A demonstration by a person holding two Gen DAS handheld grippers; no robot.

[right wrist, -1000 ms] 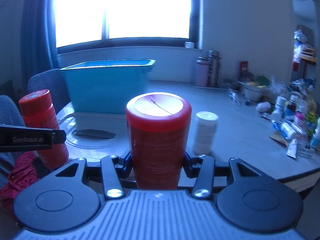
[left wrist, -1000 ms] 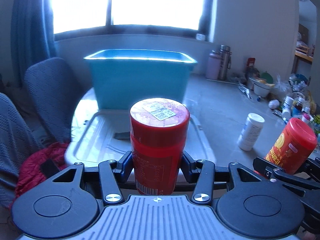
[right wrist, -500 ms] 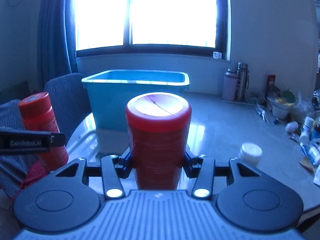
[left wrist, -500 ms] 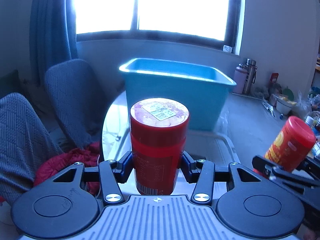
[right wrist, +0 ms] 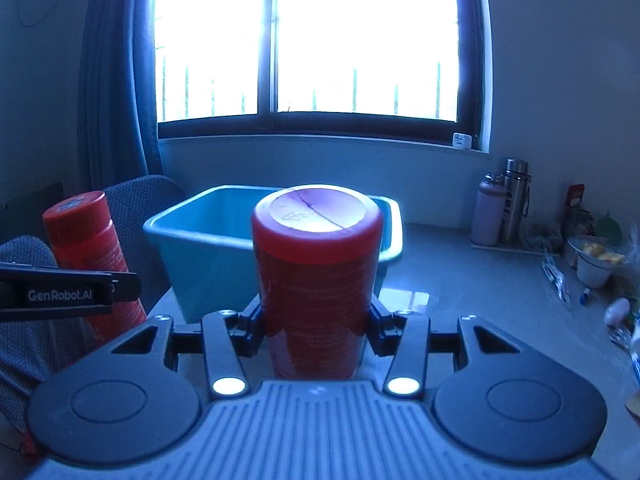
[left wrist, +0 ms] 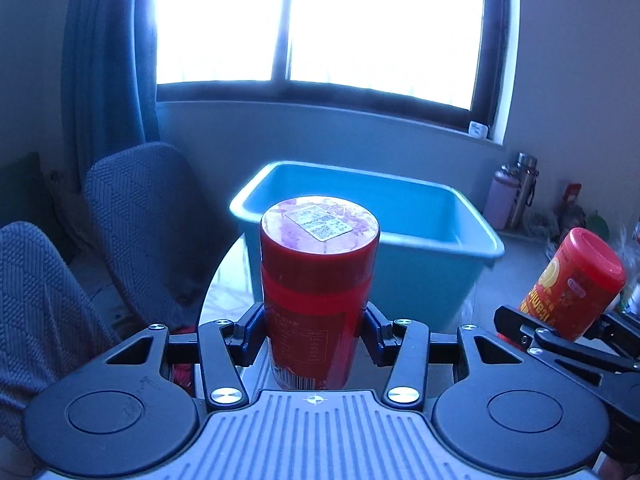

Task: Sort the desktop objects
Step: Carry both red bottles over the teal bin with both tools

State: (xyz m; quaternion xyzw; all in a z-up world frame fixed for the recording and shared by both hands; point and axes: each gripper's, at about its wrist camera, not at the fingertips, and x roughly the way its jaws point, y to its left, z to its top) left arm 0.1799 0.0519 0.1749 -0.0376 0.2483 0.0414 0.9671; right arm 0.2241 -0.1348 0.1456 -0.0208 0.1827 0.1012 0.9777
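A red canister with a sticker lid (left wrist: pixel 318 300) sits clamped in the left gripper (left wrist: pixel 316 334), a wider red-capped canister (right wrist: pixel 316 296) clamped in the right gripper (right wrist: pixel 316 330), both upright in the air before the blue bin (left wrist: pixel 440 248). Releasing short of the rim could drop either onto the surface (right wrist: pixel 480 280), and the two could collide.

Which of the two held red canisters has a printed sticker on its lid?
The red canister in the left gripper: a code sticker sits on its lid. The right gripper's wider canister has a plain embossed lid.
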